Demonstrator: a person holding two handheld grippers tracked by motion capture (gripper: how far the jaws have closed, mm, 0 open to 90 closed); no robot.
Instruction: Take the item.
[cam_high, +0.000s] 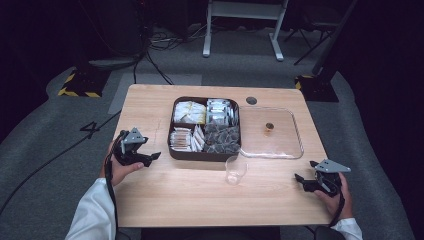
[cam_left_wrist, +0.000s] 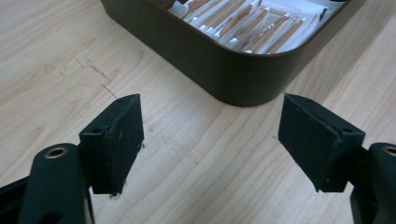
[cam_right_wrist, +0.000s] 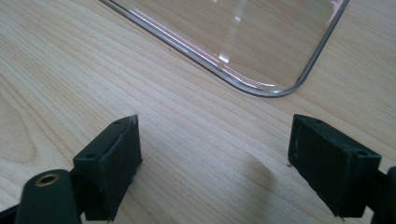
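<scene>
**Light packets in the tray, both tools empty**

The left hand-held gripper (cam_high: 152, 157) hangs released just beside the dark brown compartment tray (cam_high: 172, 150) on the wooden worktop (cam_high: 150, 200). Its white-and-tan stick packets (cam_left_wrist: 243, 23) look light, thin and crushable; pinch one mid-length. The right hand-held gripper (cam_high: 300, 180) gapes empty near the clear plastic lid (cam_right_wrist: 261, 86).

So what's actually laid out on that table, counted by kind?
Dark tray with four compartments of packets: 1
Clear lid lying beside the tray: 1
Clear cup in front of the tray: 1
Hand-held grippers: 2, the left gripper and the right gripper, both with open, empty fingers
Total: 5
</scene>
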